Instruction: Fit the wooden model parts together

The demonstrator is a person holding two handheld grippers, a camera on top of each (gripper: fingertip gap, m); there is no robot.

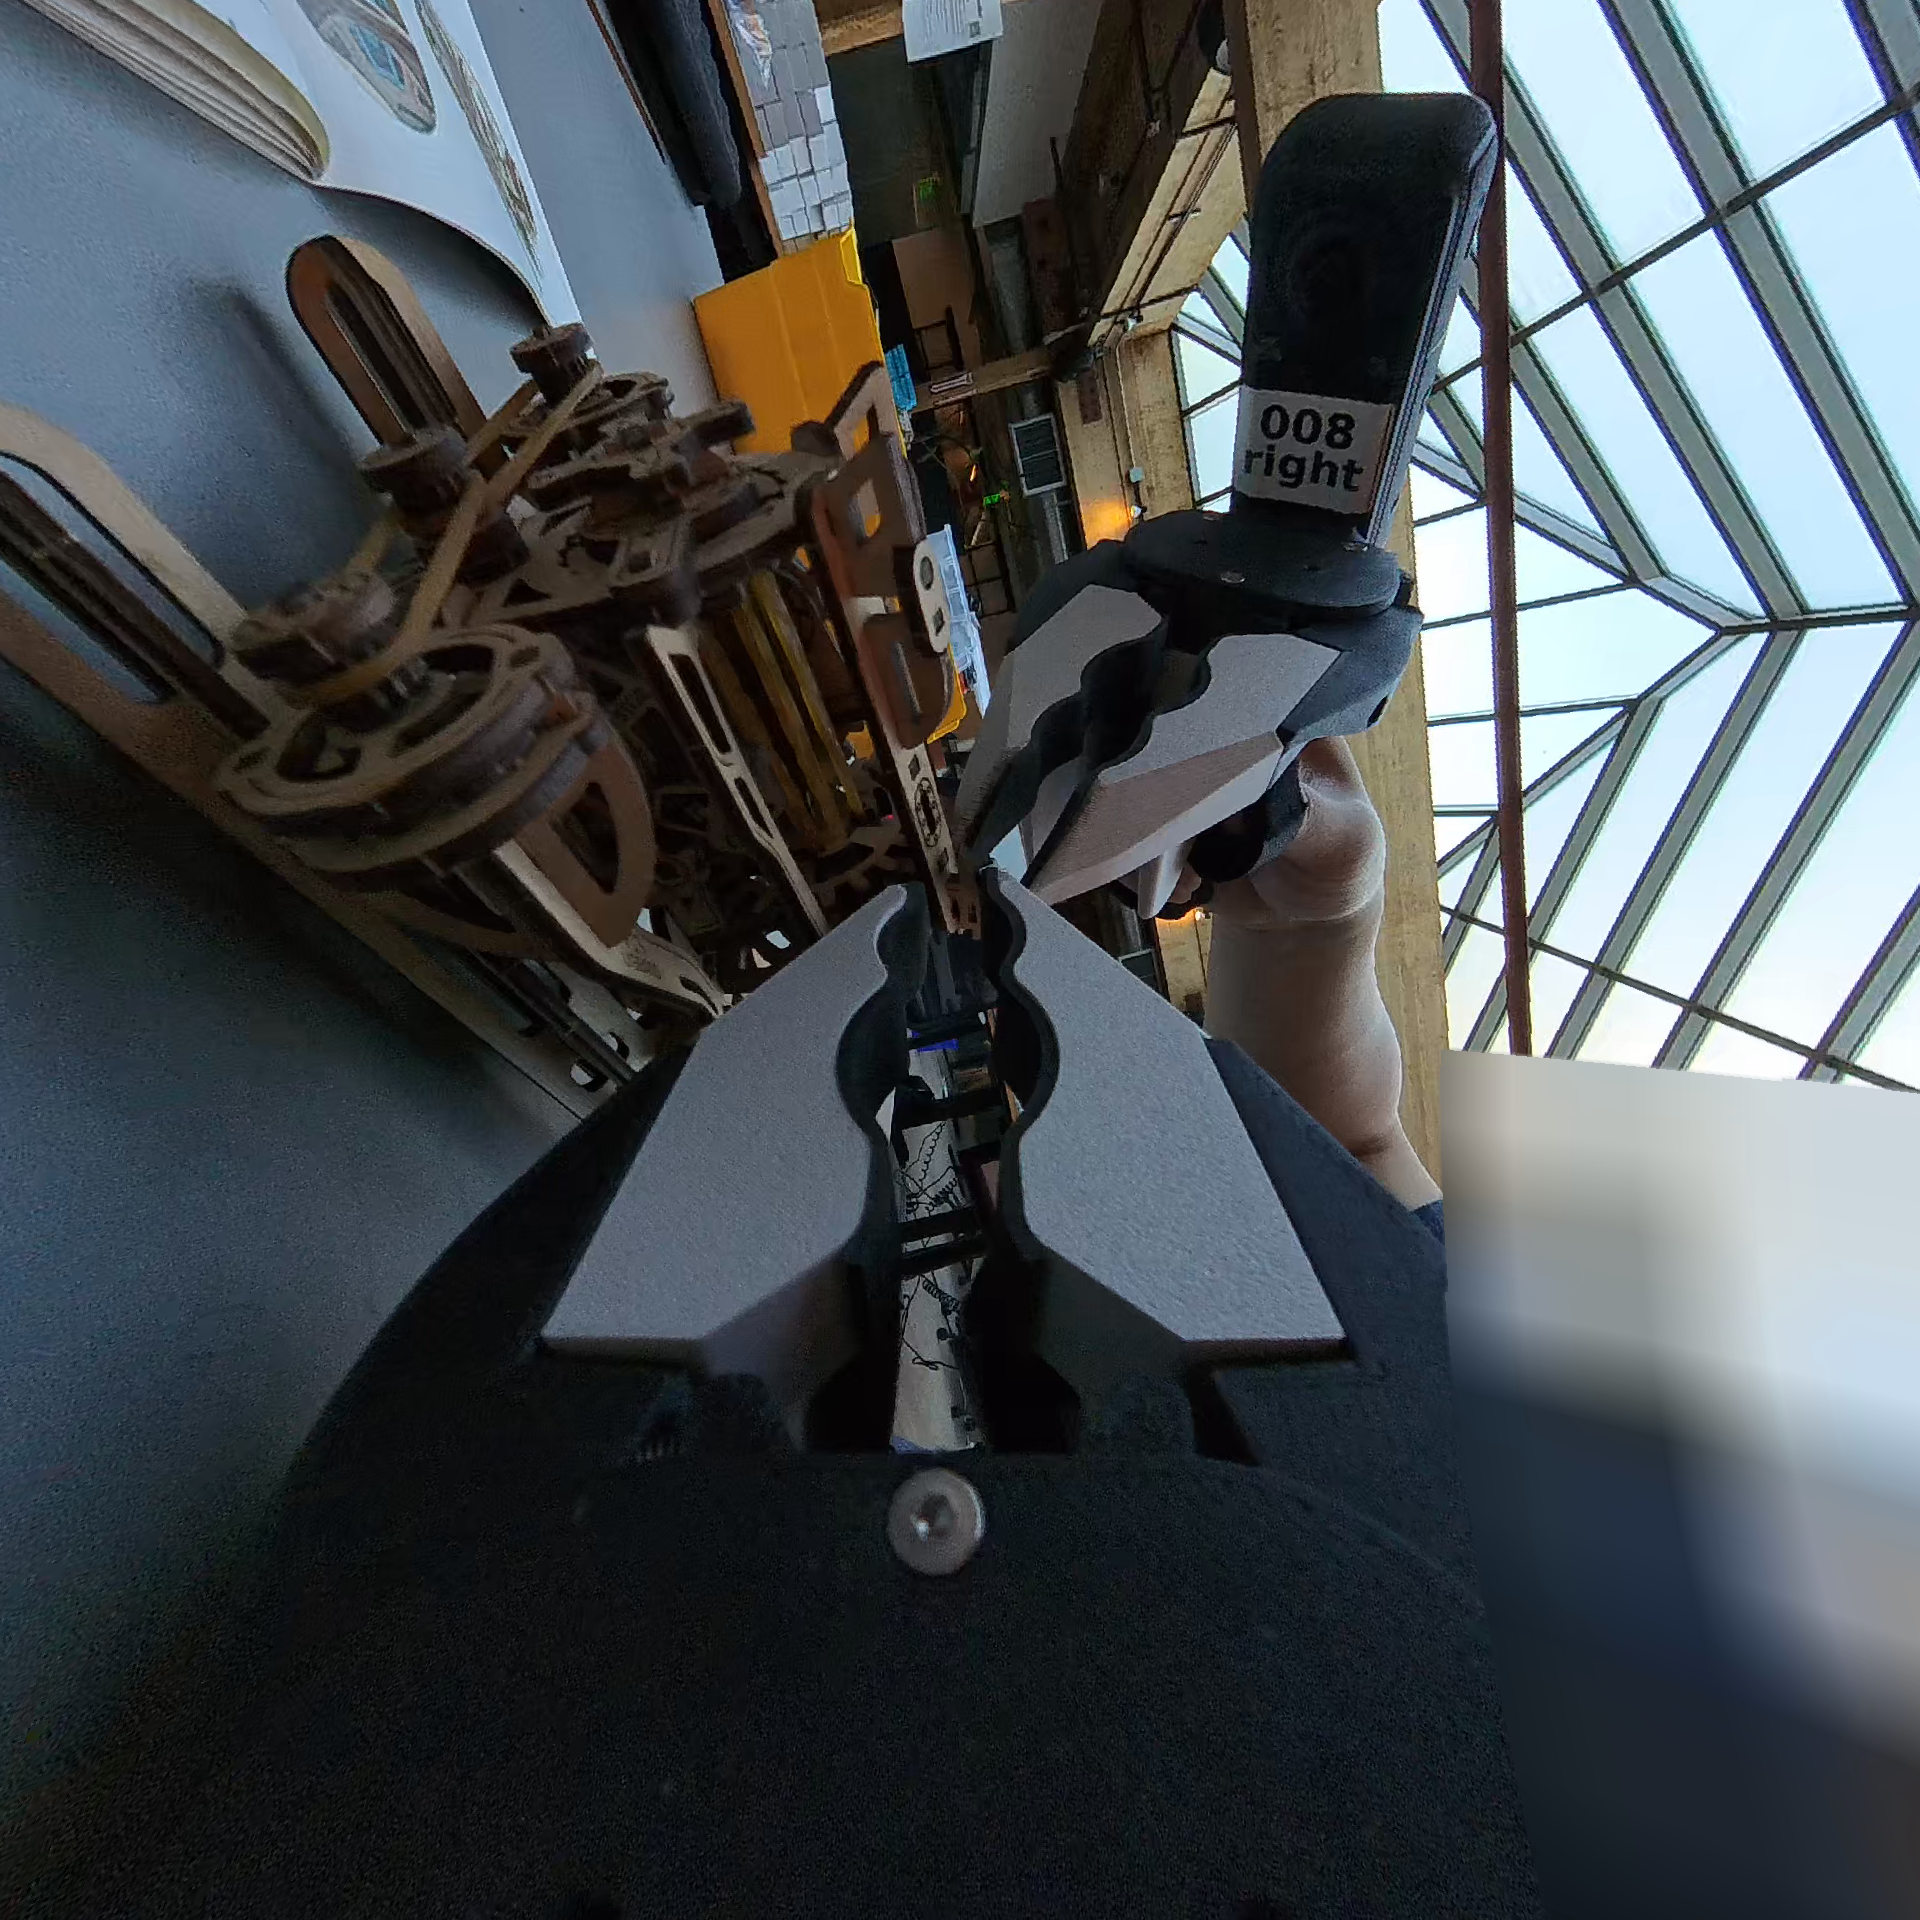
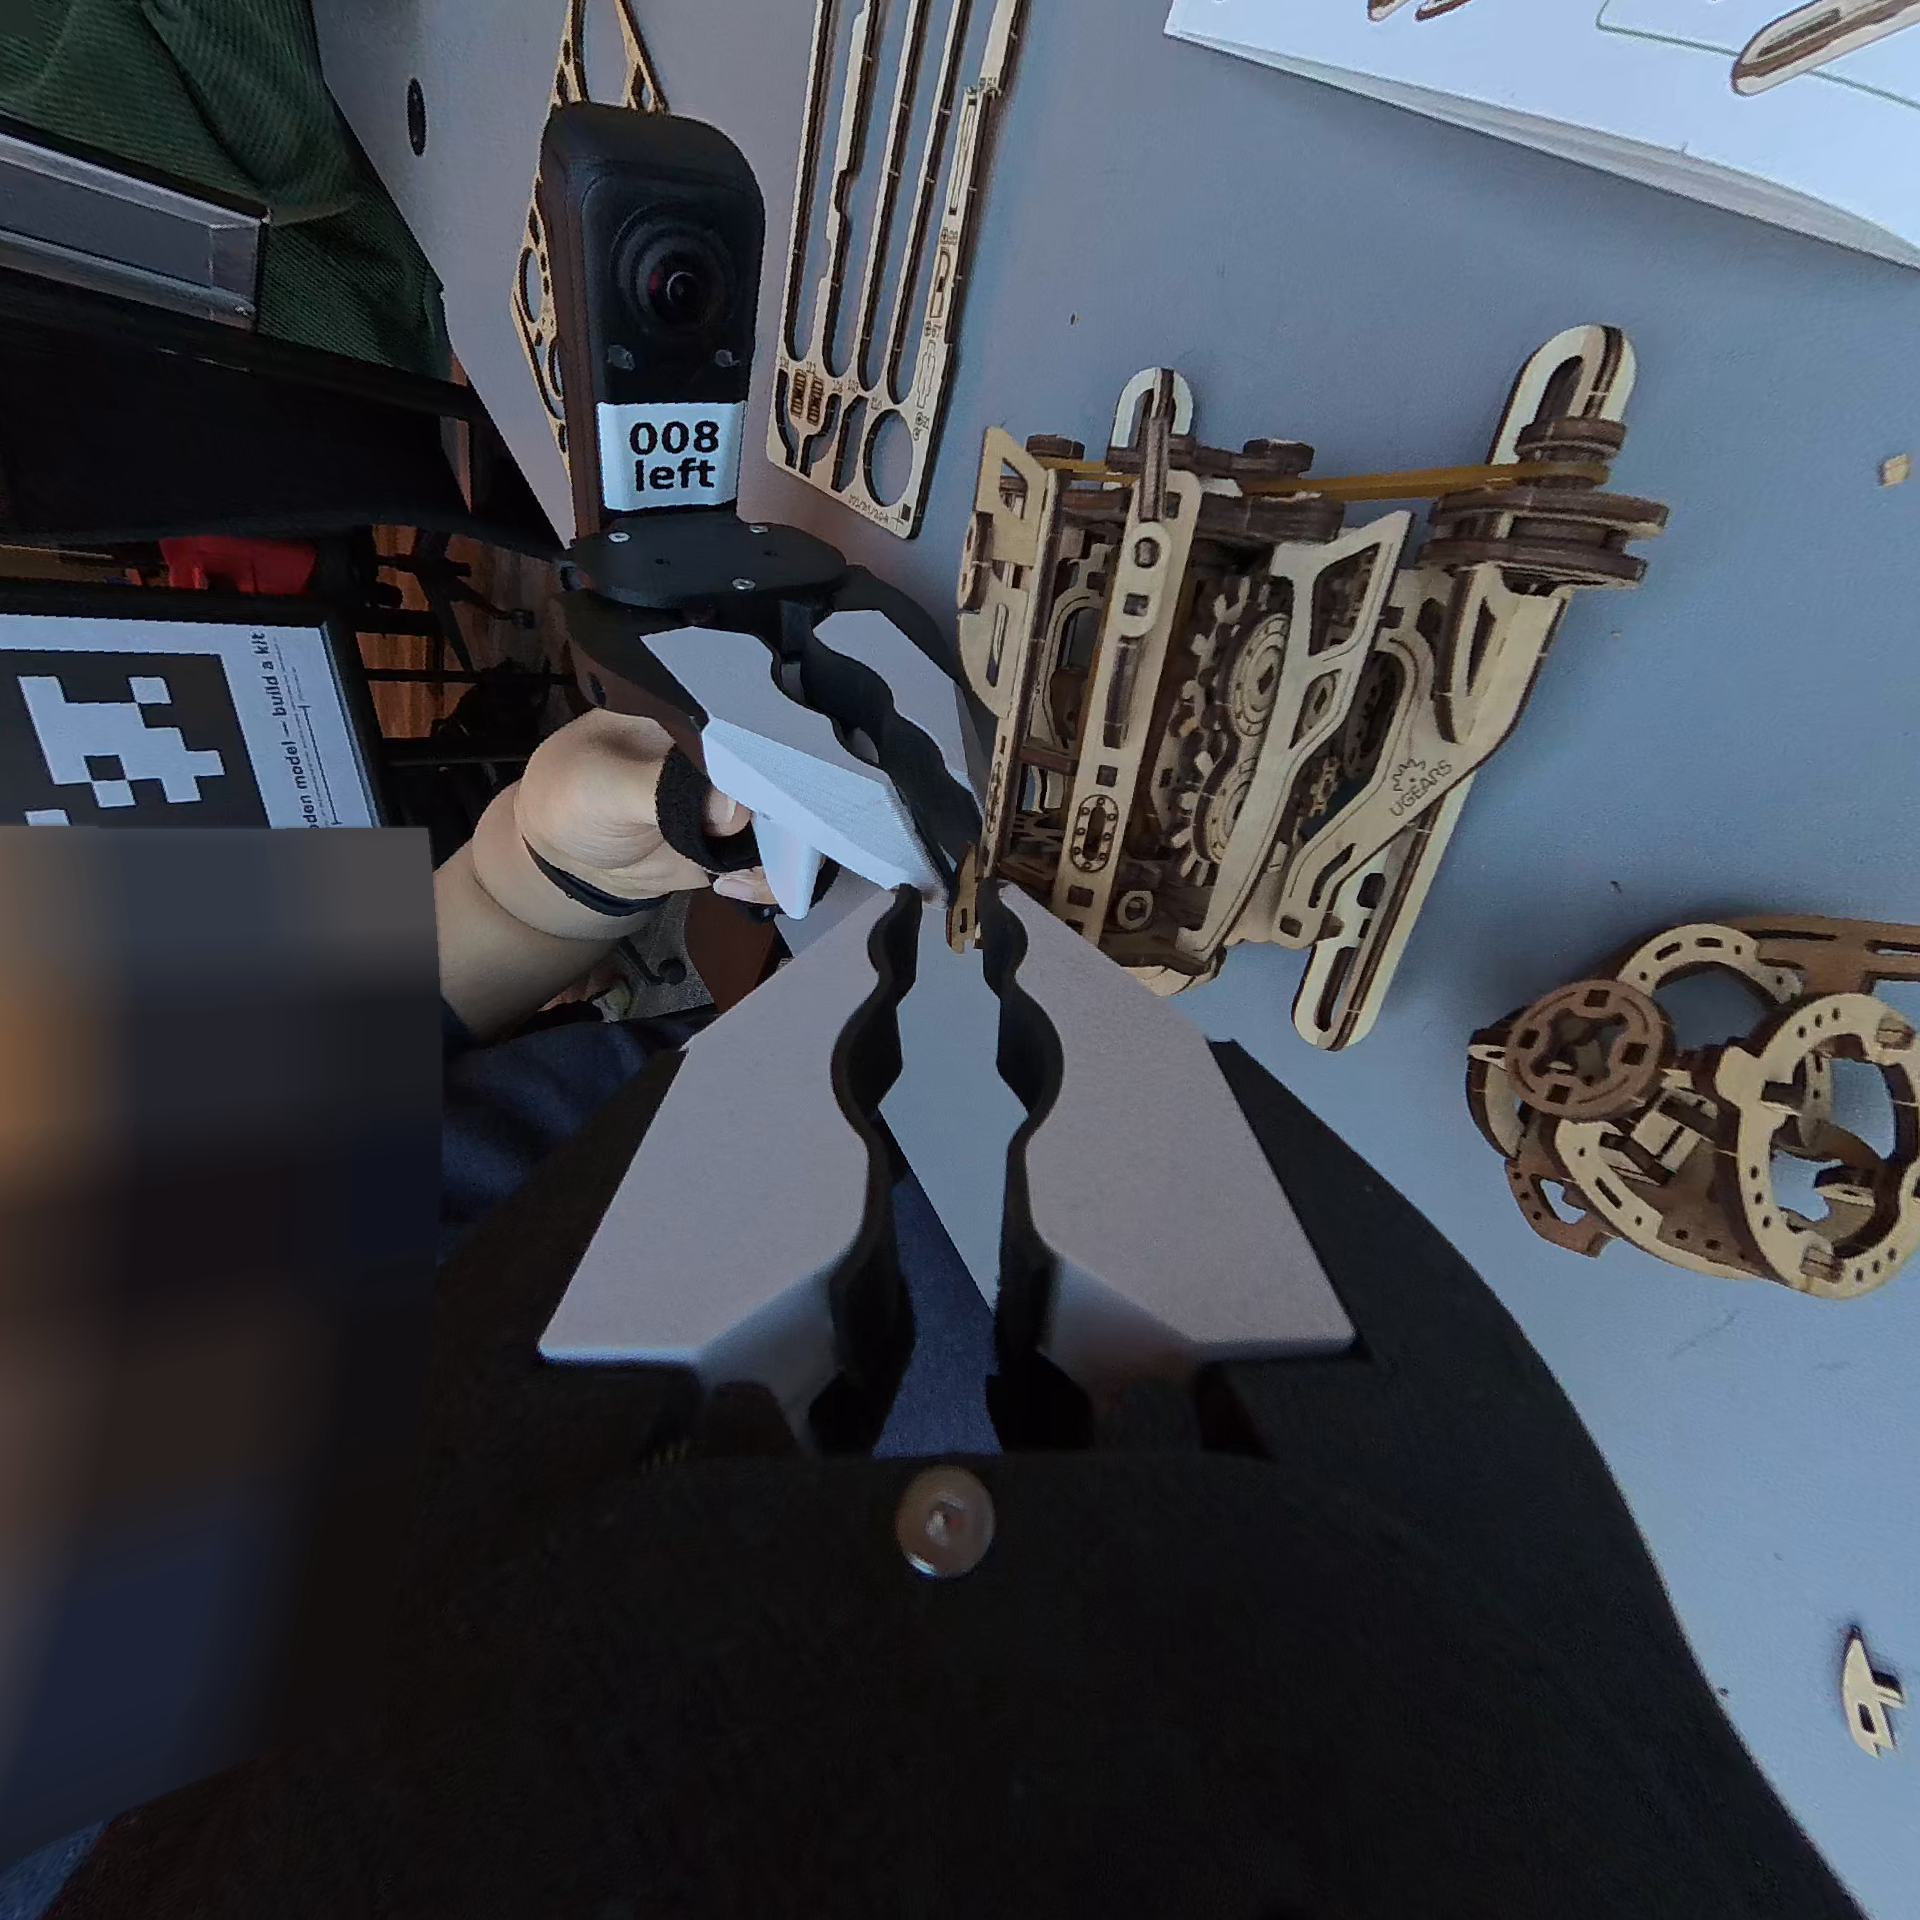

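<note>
Pinching thin wooden strip (image 1: pixel 961 902) between both grippers' fingers, left gripper (image 1: pixel 954 902), right gripper (image 2: pixel 961 902); tip-only grip, strip may snap or slip from model (image 2: pixel 1247 707).

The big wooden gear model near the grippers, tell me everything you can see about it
The wooden gear model is a part-built assembly of laser-cut plywood, pale on the faces and dark brown on the cut edges. Flat side frames with slotted, round-ended arms enclose stacked gears and pins. A yellowish rubber band stretches between pulleys along one side. It lies on the grey table. The left gripper and the right gripper both close on a thin wooden strip at its near edge.
</note>
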